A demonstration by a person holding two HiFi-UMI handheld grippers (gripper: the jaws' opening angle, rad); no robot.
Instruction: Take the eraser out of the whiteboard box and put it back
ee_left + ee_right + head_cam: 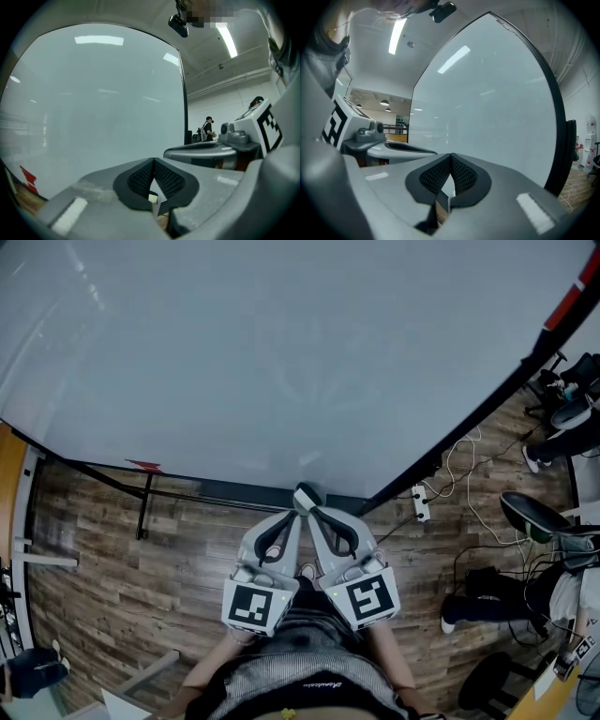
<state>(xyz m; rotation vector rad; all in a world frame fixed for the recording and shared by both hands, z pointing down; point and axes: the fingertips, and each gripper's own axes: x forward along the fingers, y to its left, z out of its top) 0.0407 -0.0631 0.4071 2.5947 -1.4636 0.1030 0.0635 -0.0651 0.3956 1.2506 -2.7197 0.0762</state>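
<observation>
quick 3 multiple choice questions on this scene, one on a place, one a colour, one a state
1. Where is the whiteboard relative to the left gripper and right gripper? A) ahead B) behind C) underneath
2. What colour is the floor? A) green B) brown C) white
3. How do both grippers' jaws stand? A) shut B) wide open C) clamped on an eraser
Key: 1 A, it fills both gripper views; 2 B, wood planks; 3 A, each pair meets with nothing between.
</observation>
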